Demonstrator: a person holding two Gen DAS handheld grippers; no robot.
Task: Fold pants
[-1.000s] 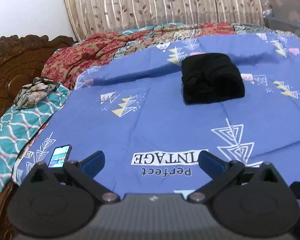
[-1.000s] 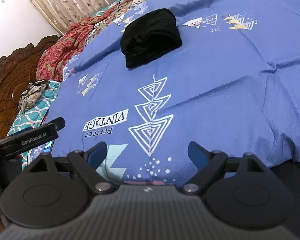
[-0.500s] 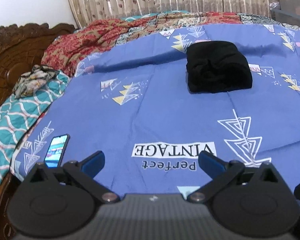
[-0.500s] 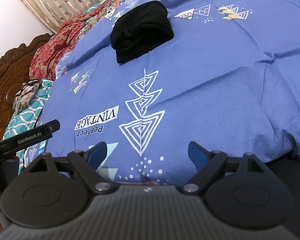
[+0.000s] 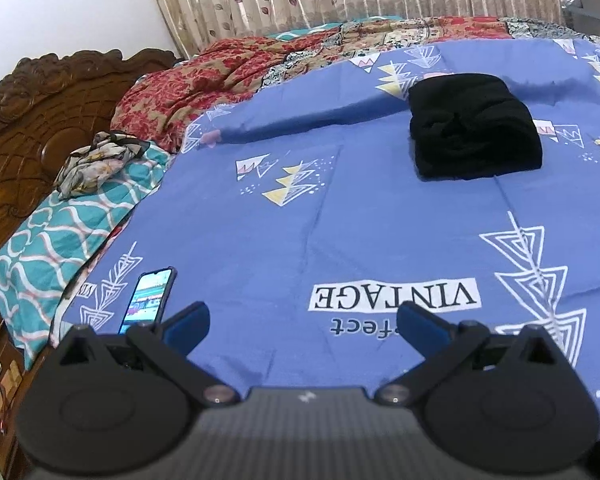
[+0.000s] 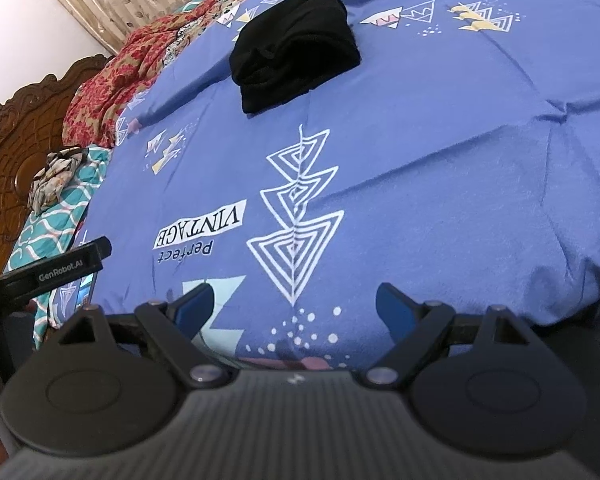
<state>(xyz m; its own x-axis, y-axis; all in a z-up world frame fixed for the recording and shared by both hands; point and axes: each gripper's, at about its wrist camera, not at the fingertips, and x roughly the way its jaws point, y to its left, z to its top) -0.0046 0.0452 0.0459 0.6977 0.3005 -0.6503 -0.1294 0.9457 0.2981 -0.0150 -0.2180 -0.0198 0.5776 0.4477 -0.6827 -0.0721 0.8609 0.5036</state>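
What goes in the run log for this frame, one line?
pants: folded black bundle on blue bedsheet | left gripper: open, empty | right gripper: open, empty | phone: on sheet, near left gripper

Soft, even indoor light fills both fisheye views, shadows faint, edges bent and dark at the corners, the black pants point(image 5: 474, 128) showing little detail.

A bed with a carved dark wooden headboard point(image 5: 40, 120) is covered by a blue printed bedsheet point(image 5: 340, 220) marked with white triangles and the words "Perfect VINTAGE". A folded black pair of pants point(image 5: 474, 126) is laid on the sheet. A lit smartphone point(image 5: 148, 300) is placed near the sheet's edge. A red floral quilt point(image 5: 204, 80), a teal patterned pillow point(image 5: 64, 228) and a crumpled floral cloth point(image 5: 96, 160) are seen beside the headboard.
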